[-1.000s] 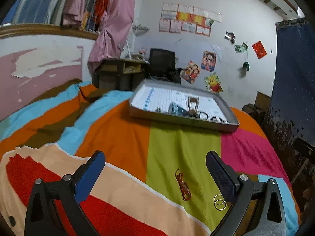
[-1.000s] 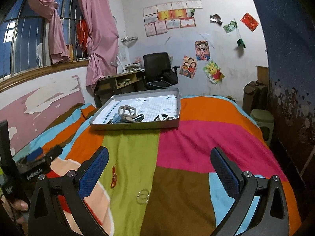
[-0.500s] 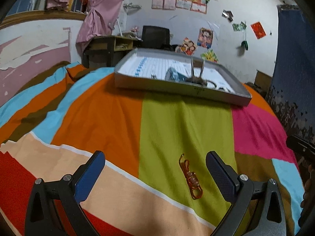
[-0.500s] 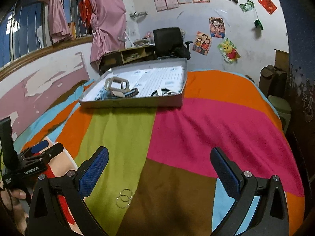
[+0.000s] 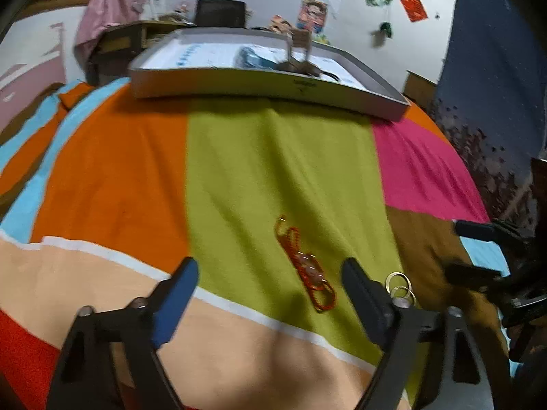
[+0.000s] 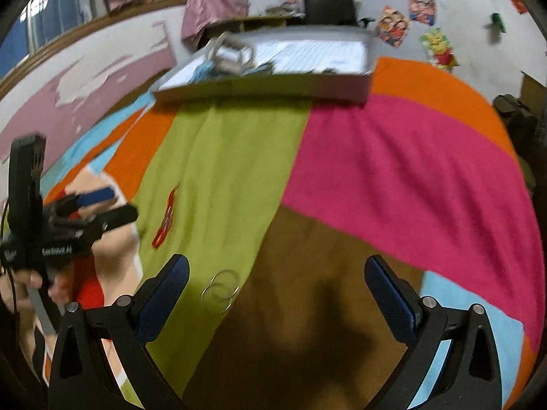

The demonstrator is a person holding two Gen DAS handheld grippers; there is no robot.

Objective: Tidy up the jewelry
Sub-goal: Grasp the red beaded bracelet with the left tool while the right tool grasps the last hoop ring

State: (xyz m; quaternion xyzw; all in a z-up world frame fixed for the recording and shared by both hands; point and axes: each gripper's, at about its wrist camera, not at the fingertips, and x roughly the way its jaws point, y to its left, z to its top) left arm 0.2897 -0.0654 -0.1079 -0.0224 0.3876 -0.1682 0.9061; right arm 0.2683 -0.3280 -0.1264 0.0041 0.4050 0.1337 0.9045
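A red beaded bracelet (image 5: 306, 266) lies on the green stripe of the bedspread, just ahead of my open, empty left gripper (image 5: 270, 283), between its fingers. It also shows in the right wrist view (image 6: 165, 220). A pair of thin metal hoop rings (image 5: 400, 285) lies right of the left gripper's right finger, and in the right wrist view (image 6: 220, 287) just ahead of my open, empty right gripper (image 6: 277, 294), near its left finger. A grey tray (image 5: 218, 85) with several jewelry pieces sits farther up the bed; it also shows in the right wrist view (image 6: 259, 90).
The striped bedspread (image 6: 393, 171) covers the bed. The left gripper's body (image 6: 51, 235) and hand show at the left of the right wrist view. A desk and black chair (image 5: 220, 12) stand behind the tray. A dark curtain (image 5: 495, 61) hangs on the right.
Both grippers have moved down and closer to the bedspread. The bracelet now sits nearer between the left fingers, and the rings nearer the right gripper. Both stay open.
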